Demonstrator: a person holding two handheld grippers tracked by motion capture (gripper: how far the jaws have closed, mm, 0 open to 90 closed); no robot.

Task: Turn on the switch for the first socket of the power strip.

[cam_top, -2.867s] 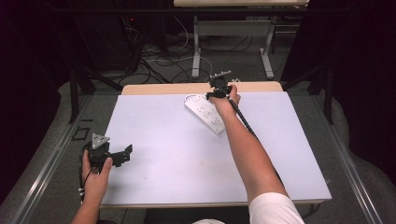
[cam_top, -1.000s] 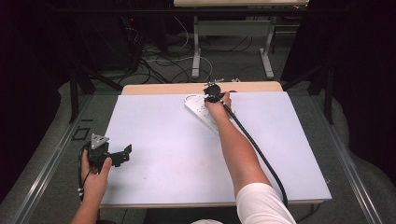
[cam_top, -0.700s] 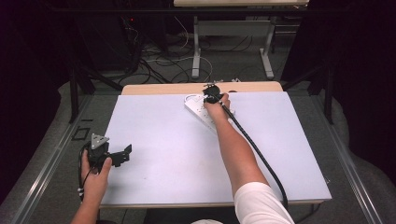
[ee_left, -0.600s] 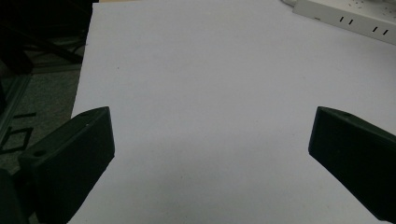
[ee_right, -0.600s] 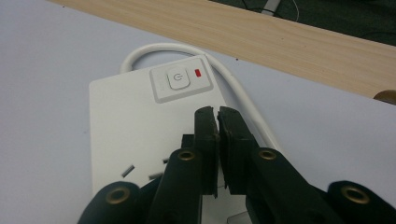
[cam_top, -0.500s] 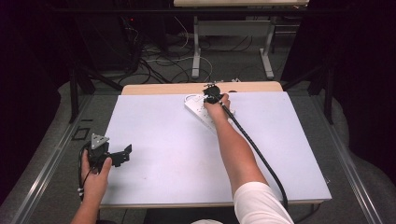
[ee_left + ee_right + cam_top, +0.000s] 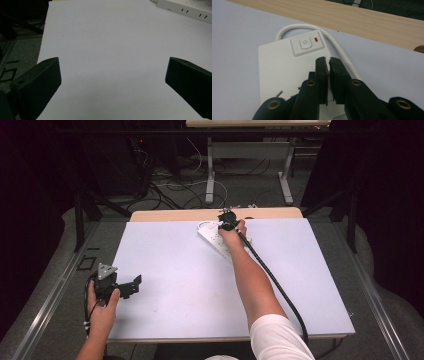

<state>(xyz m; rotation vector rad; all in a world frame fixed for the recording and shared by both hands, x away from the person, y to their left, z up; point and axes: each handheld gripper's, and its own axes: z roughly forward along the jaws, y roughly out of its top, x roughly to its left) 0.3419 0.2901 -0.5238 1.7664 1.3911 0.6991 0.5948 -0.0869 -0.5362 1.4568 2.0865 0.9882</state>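
White power strip lies at the far middle of the white table, just short of the wooden strip along the far edge. Its cord loops round the end with the switch, red lamp lit beside it. Nothing blocks the strip. Right gripper sits over the strip just short of the switch, jaws closed together, nothing between them; arm stretched far forward. Left gripper rests at the near left table edge, jaws wide open, empty, well apart from the strip.
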